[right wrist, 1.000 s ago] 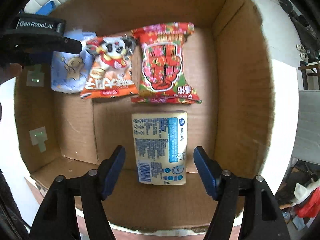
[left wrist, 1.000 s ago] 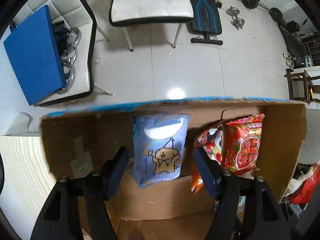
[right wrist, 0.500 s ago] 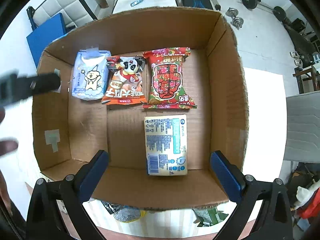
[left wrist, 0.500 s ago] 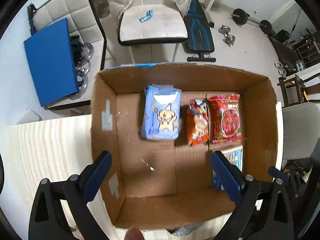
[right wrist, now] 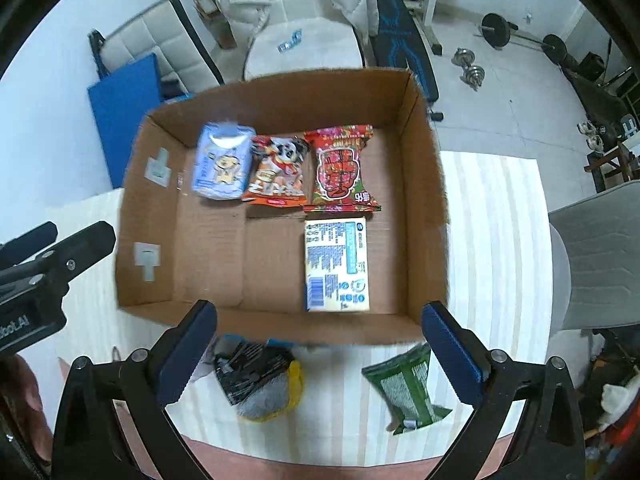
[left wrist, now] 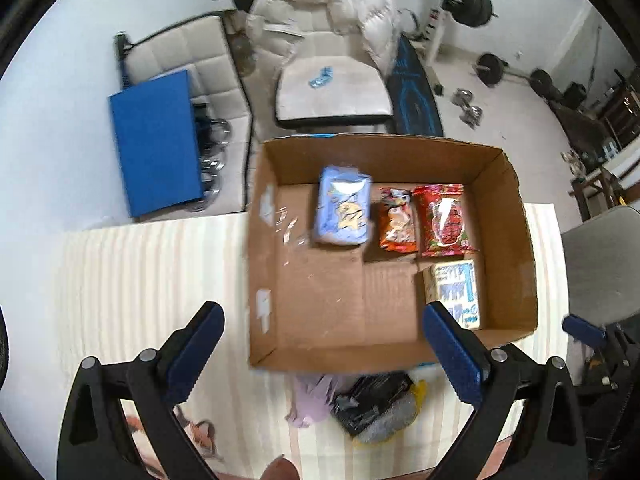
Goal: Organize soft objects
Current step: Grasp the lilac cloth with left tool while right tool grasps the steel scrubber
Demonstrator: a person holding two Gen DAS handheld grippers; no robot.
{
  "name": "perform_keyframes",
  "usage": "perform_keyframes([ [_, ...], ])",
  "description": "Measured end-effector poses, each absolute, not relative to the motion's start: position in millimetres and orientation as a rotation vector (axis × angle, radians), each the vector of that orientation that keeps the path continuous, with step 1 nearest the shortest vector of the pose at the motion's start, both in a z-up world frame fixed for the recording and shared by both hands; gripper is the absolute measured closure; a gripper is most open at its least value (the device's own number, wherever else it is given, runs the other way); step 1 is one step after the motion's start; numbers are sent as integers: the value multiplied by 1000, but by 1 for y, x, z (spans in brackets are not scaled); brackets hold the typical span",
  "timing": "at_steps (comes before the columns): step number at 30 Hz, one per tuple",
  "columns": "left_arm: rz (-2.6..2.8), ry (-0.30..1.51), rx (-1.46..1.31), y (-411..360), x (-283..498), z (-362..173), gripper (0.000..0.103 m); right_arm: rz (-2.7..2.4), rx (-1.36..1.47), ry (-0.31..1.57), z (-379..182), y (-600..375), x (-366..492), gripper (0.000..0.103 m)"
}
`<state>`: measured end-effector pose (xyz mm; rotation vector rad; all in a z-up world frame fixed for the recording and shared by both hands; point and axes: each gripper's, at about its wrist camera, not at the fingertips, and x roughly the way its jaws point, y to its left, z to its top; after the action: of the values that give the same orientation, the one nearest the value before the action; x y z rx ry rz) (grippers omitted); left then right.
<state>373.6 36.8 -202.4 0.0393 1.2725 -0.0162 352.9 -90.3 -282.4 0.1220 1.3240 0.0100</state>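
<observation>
Both grippers hang above the table's near edge, jaws spread wide, holding nothing: the left gripper point(left wrist: 320, 354) and the right gripper point(right wrist: 320, 350). In the cardboard box point(right wrist: 424, 184), along its far wall, lie a blue pack point(right wrist: 222, 166), an orange snack bag point(right wrist: 278, 176) and a red snack bag point(right wrist: 340, 168). A yellow pack point(right wrist: 336, 264) sits nearer. On the table by the box's near wall lie a black pouch point(right wrist: 256, 376) and a green packet point(right wrist: 406, 388).

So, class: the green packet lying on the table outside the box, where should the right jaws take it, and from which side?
Grip the green packet across its narrow width near the middle, coming from above: it lies flat on the table, clear of the box. The open right gripper looks wide enough.
</observation>
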Motion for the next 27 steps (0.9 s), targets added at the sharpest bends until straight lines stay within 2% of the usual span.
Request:
perform_keyframes([
  [4,54,1249,37,55,325,-212,2,57,233,1348,-305,-94,307,0],
  [8,94,1354,2,77,290,-261,2,104,433,1529,-387,-88,272,1],
  [10,101,1437,-38,87,279,-289,2,95,480,1598,-423,-83,266,10],
  [12,111,1484,-62,95,271,-312,2,68,492,1649,-457,-76,265,23],
  [14,116,1511,-71,97,266,-327,2,48,481,1671,-479,-70,266,24],
  [18,81,1548,-73,95,268,-352,2,47,429,1678,-491,-60,265,44],
  [19,69,1556,-67,92,270,-358,2,57,384,1682,-489,-57,265,54],
  [25,10,1618,-13,72,289,-403,2,76,35,1725,-477,-58,253,58],
  [27,-6,1635,-15,68,293,-413,10,85,-36,1732,-473,-64,248,57],
])
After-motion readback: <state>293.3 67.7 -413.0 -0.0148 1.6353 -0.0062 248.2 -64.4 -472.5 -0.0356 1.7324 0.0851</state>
